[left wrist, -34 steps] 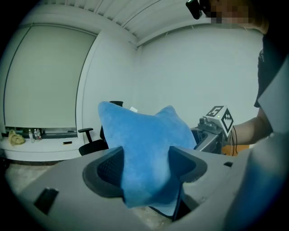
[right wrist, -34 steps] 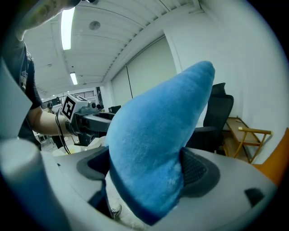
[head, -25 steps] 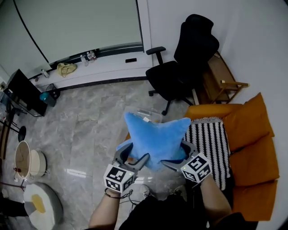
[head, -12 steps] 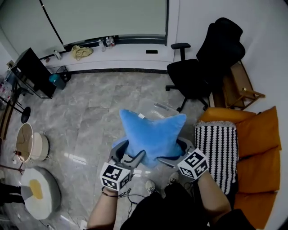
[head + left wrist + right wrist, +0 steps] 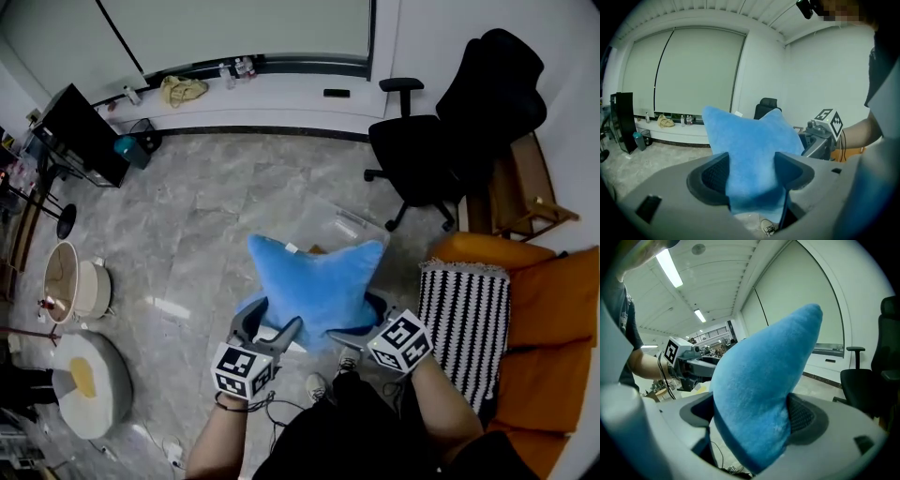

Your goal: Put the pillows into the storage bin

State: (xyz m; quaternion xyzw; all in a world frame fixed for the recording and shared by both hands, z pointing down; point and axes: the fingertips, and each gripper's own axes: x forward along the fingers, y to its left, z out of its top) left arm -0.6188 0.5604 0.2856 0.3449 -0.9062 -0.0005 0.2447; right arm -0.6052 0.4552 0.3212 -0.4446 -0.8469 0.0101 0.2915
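With the jaws of the left gripper (image 5: 272, 324) and right gripper (image 5: 360, 319) each pinching a near corner of the blue pillow (image 5: 314, 279), holding it aloft beside the clear storage bin (image 5: 343, 221) on the floor (image 5: 225, 202). Probably worth centring it over the opening, lowering evenly, then releasing both corners together.
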